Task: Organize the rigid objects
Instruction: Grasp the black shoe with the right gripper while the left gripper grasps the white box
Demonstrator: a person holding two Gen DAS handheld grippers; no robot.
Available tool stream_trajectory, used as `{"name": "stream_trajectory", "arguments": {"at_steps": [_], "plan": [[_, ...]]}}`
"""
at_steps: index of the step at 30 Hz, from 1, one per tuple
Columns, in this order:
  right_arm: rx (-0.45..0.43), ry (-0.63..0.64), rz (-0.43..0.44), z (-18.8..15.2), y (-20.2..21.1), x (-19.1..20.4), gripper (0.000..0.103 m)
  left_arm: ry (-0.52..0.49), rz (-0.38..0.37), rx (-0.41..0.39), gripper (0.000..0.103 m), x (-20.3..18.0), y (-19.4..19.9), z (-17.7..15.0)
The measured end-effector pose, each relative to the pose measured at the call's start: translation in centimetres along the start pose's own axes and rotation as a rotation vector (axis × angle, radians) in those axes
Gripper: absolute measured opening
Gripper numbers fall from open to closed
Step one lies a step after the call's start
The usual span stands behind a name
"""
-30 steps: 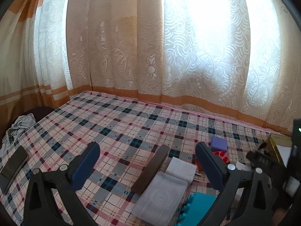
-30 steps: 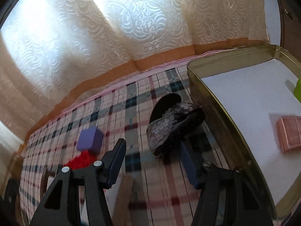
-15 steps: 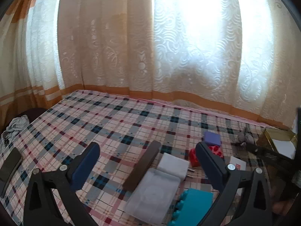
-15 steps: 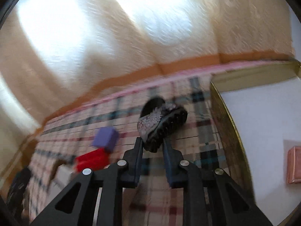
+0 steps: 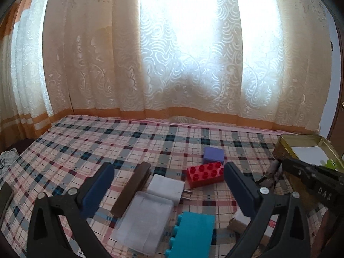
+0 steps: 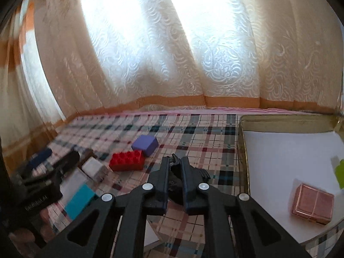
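Observation:
My right gripper (image 6: 174, 161) is shut on a dark sequined hair clip (image 6: 193, 173) and holds it above the plaid cloth, just left of the gold tin box (image 6: 241, 142). The box holds a pink square case (image 6: 312, 203) and a green item (image 6: 339, 172). My left gripper (image 5: 167, 172) is open and empty over a group of objects: a red brick (image 5: 204, 173), a purple block (image 5: 213, 154), a white charger (image 5: 166, 186), a brown bar (image 5: 132, 188), a clear case (image 5: 144, 220) and a teal brick (image 5: 193, 234).
The plaid cloth (image 5: 107, 142) covers the surface up to lace curtains (image 5: 172, 64) at the back. A dark phone (image 5: 4, 197) lies at the far left edge. The gold box also shows at the right in the left wrist view (image 5: 286, 148).
My right gripper has closed on the hair clip and lifted it off the cloth. The left gripper has shifted a little and stays open.

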State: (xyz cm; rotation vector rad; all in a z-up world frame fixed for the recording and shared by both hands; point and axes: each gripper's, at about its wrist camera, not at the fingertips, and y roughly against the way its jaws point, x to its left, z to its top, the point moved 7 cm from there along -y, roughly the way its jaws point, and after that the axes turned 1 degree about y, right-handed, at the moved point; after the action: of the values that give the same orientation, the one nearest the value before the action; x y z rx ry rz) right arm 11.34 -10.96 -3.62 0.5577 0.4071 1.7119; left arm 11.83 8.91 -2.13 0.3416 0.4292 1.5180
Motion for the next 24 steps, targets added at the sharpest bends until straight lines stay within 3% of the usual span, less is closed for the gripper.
{"name": "stream_trajectory", "arguments": {"at_steps": [3,5,11,18,22,24], "plan": [[0.018,0.009,-0.005,-0.4,-0.2,0.1,0.03,0.016,-0.005,0.006,0.103,0.3,0.1,0.0],[0.038,0.017,-0.011,-0.8,-0.5,0.1,0.05,0.024,-0.004,0.006,0.103,0.5,0.2,0.1],[0.085,0.045,0.021,-1.6,-1.9,1.0,0.054,0.056,-0.005,0.003,0.103,1.1,0.4,0.3],[0.105,0.037,-0.005,-1.3,-3.4,0.5,0.057,0.077,-0.006,0.02,0.103,1.3,0.1,0.0],[0.108,0.022,0.027,-0.8,-4.1,0.9,0.069,0.073,-0.004,0.02,0.103,1.3,0.1,0.0],[0.128,0.025,0.004,-0.7,-4.8,0.9,0.07,0.075,-0.003,0.02,0.103,1.4,0.0,0.0]]}}
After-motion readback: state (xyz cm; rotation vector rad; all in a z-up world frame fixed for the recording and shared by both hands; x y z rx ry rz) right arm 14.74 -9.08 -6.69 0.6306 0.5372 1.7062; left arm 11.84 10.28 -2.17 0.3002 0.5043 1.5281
